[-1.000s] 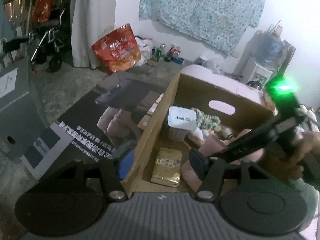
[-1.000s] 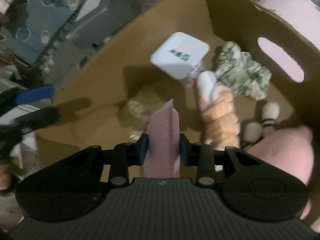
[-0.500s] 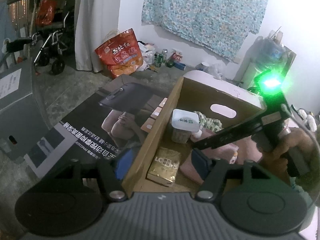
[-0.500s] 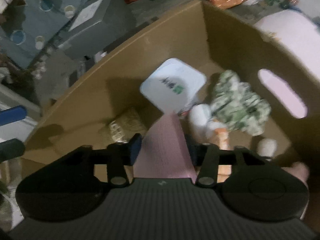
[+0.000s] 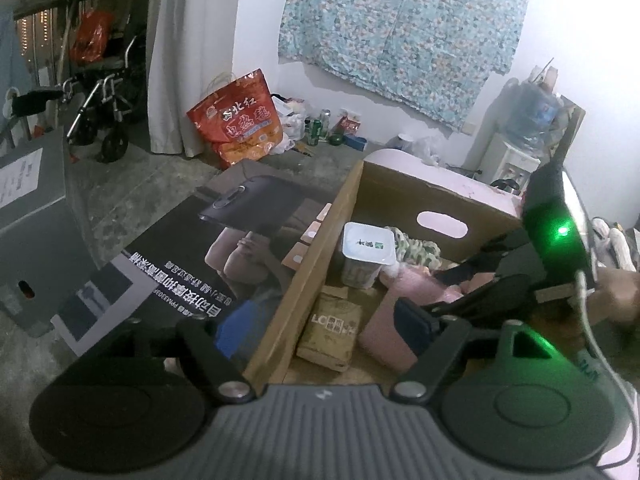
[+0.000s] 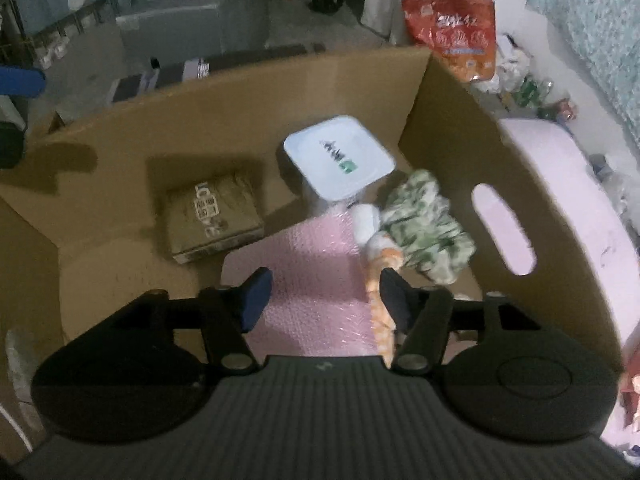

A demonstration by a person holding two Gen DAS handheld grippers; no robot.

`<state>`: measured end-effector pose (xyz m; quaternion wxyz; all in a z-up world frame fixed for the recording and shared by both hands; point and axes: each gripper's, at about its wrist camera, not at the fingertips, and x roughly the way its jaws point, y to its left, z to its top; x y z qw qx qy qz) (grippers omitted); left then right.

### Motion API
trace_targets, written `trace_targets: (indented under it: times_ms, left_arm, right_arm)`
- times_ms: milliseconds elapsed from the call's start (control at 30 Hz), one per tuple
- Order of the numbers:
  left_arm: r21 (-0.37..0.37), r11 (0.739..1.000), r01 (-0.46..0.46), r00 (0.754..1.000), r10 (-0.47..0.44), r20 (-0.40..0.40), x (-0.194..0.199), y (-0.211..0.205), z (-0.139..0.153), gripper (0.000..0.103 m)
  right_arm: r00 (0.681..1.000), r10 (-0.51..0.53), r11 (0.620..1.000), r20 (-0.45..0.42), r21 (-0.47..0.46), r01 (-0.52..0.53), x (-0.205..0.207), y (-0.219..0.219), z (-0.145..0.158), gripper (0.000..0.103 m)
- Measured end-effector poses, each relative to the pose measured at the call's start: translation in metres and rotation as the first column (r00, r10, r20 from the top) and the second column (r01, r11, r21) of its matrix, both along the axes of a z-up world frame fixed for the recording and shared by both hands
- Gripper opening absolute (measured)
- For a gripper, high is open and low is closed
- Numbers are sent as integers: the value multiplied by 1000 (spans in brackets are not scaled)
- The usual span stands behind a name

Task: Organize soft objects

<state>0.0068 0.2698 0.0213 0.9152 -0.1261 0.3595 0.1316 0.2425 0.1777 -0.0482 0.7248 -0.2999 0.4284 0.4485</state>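
Note:
An open cardboard box [image 6: 440, 92] holds a pink bubble-wrap sheet [image 6: 316, 264], lying flat on its floor. Beside the sheet are an orange-and-white plush toy [image 6: 378, 258] and a green-and-white cloth [image 6: 424, 224]. My right gripper [image 6: 325, 294] hovers just over the sheet. Its jaws are closing, but neither pad touches the sheet. My left gripper [image 5: 322, 324] straddles the box's near side wall [image 5: 292, 304]. Its jaws are opening and neither pad presses on the wall. The left wrist view also shows the right gripper [image 5: 440, 290] reaching into the box, a hand behind it.
A white lidded tub [image 6: 340, 156] and a brown packet [image 6: 212, 216] also stand in the box. A printed poster sheet [image 5: 192, 264] and a grey case [image 5: 32, 200] lie on the floor to the left. A red bag [image 5: 236, 124] leans on the far wall.
The right gripper let go of the pink sheet, which was upright between its pads and now lies flat in the box. The left jaws have spread wider around the box wall.

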Motion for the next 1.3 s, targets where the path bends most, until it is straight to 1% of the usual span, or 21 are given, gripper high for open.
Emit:
trace_targets:
  times_ms: [133,233,300,400,533,567,633,667,700,733,800,900,967,1067,1100,1167,1200,1267,1300]
  left_arm:
    - [-27,1000,-9,1000,9,-7,-2,4,-3,79]
    - [-34,999,-9,1000,8,-11,-2,6,-4,80]
    - [-38,999,-6,1000,5,-14,-2,5,-5,80]
    - [-39,999,-3,1000,2,-19,0,3,-7,80]
    - [-38,999,-10,1000,9,-18,1,4,-8,80]
    - [-39,999,-10,1000,10,-18,1,4,-8,80]
    - [-41,999,-13,1000,12,-20,1,5,-8,80]
    - [-41,999,-15,1000,14,-20,0,6,-8,80]
    - [-42,999,-17,1000,16,-21,-1,6,-8,80]
    - [-43,999,-18,1000,17,-20,-2,7,-8,80]
    - [-43,999,-23,1000,22,-20,-3,8,-8,80]
    - [-47,998,-31,999,30,-21,-4,9,-8,80]
    - [-49,998,-36,999,35,-23,-6,10,-9,80]
    - [-46,998,-40,999,39,-23,-10,10,-8,82]
    - [-46,998,-41,999,40,-20,-11,10,-7,83]
    - [-46,998,-45,999,45,-8,-14,12,-5,83]
    - [-46,998,-48,999,48,-1,-15,13,-4,84]
    - [-45,997,-54,998,55,13,-18,14,-2,84]
    - [-43,998,-56,998,57,19,-20,15,-1,85]
  right_arm:
    - [999,42,999,16,-4,-42,-10,7,0,51]
    - [997,69,998,-22,-13,-69,-9,5,3,48]
    - [996,89,996,-31,-30,-90,-7,5,3,47]
    - [997,62,997,-43,-45,-64,-1,8,-1,47]
    - [999,11,1000,-33,-21,-11,2,14,-6,48]
    - [1000,6,1000,-31,-17,-7,2,15,-7,48]
    - [999,32,999,-31,-26,-33,-1,14,-8,48]
    - [997,49,998,-61,-25,-51,-2,12,-7,47]
    - [991,61,998,-116,-20,-64,-2,10,-7,47]
    - [987,75,997,-143,-20,-79,-4,8,-7,46]
    - [985,98,994,-142,-27,-103,-9,8,-7,46]
    - [985,76,997,-154,-15,-79,-11,14,-9,46]
    - [990,59,998,-125,-26,-63,-13,20,-12,49]
    - [998,47,998,-35,-47,-49,-19,26,-11,55]
    - [999,46,998,-21,-43,-47,-20,26,-8,56]
    - [999,45,999,6,-10,-45,-23,22,1,61]
    - [999,34,999,19,9,-35,-23,19,7,61]
    - [1000,19,999,2,39,-20,-23,13,17,61]
    - [999,30,998,-32,48,-29,-25,9,20,61]
